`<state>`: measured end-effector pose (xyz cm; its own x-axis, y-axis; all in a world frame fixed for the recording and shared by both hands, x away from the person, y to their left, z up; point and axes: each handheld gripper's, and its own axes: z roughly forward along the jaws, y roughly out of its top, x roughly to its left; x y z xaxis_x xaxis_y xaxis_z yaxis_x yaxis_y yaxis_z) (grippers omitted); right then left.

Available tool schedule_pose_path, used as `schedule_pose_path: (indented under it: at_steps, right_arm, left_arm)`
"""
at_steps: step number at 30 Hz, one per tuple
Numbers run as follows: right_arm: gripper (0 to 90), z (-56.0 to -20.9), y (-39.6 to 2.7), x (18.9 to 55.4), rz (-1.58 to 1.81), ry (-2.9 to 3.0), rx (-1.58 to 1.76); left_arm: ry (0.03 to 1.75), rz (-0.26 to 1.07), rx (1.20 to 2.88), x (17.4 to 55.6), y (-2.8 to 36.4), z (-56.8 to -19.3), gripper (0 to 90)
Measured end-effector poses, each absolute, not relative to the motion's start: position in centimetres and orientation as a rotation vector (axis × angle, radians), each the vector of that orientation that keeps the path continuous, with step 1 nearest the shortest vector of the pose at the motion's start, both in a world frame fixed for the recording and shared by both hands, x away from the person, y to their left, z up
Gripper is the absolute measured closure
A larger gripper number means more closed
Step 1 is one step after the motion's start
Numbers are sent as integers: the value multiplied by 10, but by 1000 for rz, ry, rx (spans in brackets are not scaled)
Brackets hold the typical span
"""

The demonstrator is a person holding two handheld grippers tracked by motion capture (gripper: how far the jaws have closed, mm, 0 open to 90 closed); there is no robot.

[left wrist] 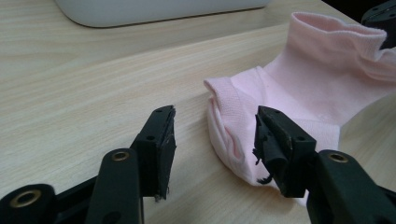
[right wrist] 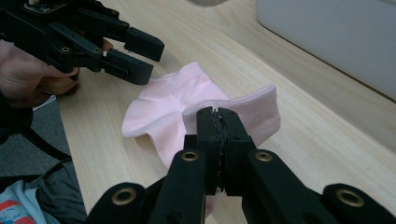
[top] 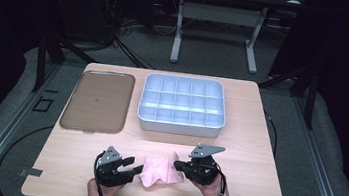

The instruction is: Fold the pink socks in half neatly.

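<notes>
Compartments of one grey divider tray (top: 182, 105) hold nothing; one flat brown lid (top: 97, 101) lies beside it. One soft pink sock (top: 159, 172) on wooden tabletop (top: 251, 153): right hand-held gripper (right wrist: 218, 122) clenched on its cuff, left hand-held gripper (left wrist: 212, 135) released, jaws apart beside the toe.

One pink cotton sock (top: 159, 171), one white compartmented plastic tray (top: 180, 127), one flat brown rectangular tray (top: 96, 101) and two black tools on one wooden worktop (top: 251, 153).
</notes>
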<state>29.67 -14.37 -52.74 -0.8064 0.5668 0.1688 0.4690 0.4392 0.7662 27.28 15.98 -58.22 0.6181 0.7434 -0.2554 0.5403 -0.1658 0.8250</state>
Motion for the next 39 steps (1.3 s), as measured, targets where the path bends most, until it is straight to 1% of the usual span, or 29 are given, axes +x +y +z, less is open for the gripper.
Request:
schedule_pose_path:
  at_steps: [5, 8, 10, 18, 25, 32, 37, 39]
  right_arm:
    - [885, -520, -143, 294, 1311, 2562, 897]
    - [885, -518, -137, 296, 1307, 2572, 883]
    - [885, -519, -133, 296, 1303, 2584, 869]
    - [885, -523, -100, 303, 1291, 2659, 758]
    - [884, -545, -70, 307, 1243, 2748, 670]
    - [881, -563, -68, 311, 1258, 2783, 653]
    - [874, -571, -71, 313, 1257, 2802, 649]
    - [869, -572, -70, 315, 1254, 2817, 635]
  left_arm:
    - [953, 257, 1905, 269, 151, -579, 748]
    - [923, 274, 1963, 269, 141, -579, 834]
    - [931, 281, 2002, 272, 136, -582, 854]
    - [968, 240, 1997, 278, 135, -588, 858]
    - [983, 212, 1985, 281, 137, -589, 856]
    - [995, 211, 1979, 281, 138, -589, 846]
    - [1032, 207, 1962, 280, 143, -589, 807]
    - [1041, 206, 1964, 279, 144, -588, 804]
